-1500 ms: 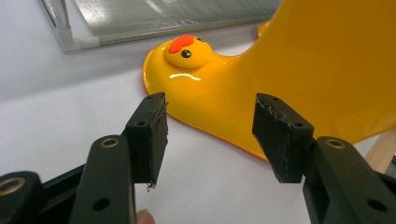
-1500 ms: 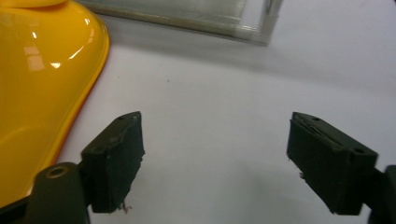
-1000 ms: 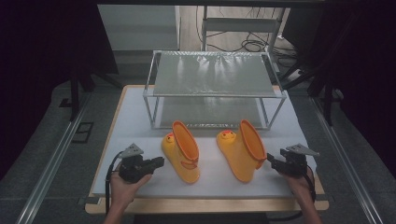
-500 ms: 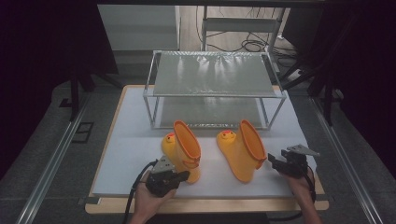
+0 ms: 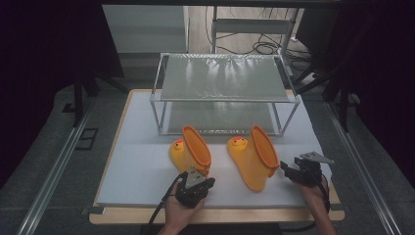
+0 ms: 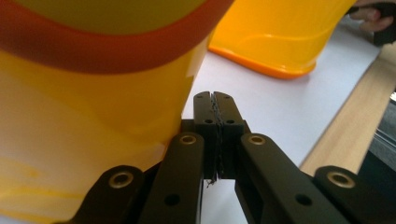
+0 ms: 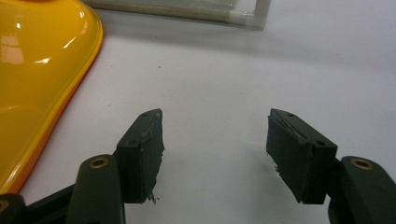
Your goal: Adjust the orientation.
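A white mat [image 5: 142, 166] is laid over a wooden board [image 5: 117, 216] on the table; grey floor and metal rails [image 5: 54, 171] are seen at both sides, dark surroundings beyond. A two-tier wire-framed shelf [image 5: 225, 83] is set at the far half of the mat, with cables [image 5: 259, 48] trailing on the floor behind it.

Two yellow duck-faced boots are placed near the shelf's front edge, well apart from each other: the left boot [image 5: 190, 151] and the right boot [image 5: 250, 156], each with an orange-rimmed opening tilted toward the near side.

The left gripper [image 5: 194, 185] is held just near of the left boot, at its near rim. In the left gripper view its jaws are pressed together with nothing between them, just beside the boot's yellow wall [image 6: 93, 116]; whether contact is made cannot be told. The right gripper [image 5: 302, 170] is held just right of the right boot, jaws spread wide over bare mat in the right gripper view, the boot's rim [image 7: 51, 79] at the left.

Compared with one second ago, the left gripper has been brought from the mat's left part rightward to the left boot. The right gripper and both boots are unchanged.

No readable writing or brand marks are made out.
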### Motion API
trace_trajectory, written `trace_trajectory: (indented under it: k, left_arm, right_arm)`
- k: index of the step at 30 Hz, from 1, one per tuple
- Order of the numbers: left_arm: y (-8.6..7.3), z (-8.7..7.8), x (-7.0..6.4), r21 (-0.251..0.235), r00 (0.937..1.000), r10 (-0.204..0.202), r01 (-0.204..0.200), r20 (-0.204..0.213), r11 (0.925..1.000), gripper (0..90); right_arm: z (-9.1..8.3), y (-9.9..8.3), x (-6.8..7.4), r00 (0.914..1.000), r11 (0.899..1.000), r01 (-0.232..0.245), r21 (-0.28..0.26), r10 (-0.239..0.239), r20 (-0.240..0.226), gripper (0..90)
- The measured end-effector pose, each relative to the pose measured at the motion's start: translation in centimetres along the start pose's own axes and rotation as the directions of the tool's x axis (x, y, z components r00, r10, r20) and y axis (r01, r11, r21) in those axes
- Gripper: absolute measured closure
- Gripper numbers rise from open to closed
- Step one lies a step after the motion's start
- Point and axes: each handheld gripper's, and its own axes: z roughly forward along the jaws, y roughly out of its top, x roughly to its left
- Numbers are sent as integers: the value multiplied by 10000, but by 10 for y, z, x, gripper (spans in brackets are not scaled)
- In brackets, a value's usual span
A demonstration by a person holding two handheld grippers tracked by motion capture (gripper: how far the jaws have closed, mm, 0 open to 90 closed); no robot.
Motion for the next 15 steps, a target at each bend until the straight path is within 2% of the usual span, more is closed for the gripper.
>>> trace_trajectory:
  k: [7,15]
  left_arm:
    - [-8,-12,9,-60,9997,-223,223,-77,9997,900]
    - [-22,-39,26,-2,9979,-619,619,-197,9981,900]
  right_arm:
    - [-2,0,-2,10000,9999,-87,-73,87,46,365]
    - [-3,1,-4,9998,9997,-204,-136,204,-6,368]
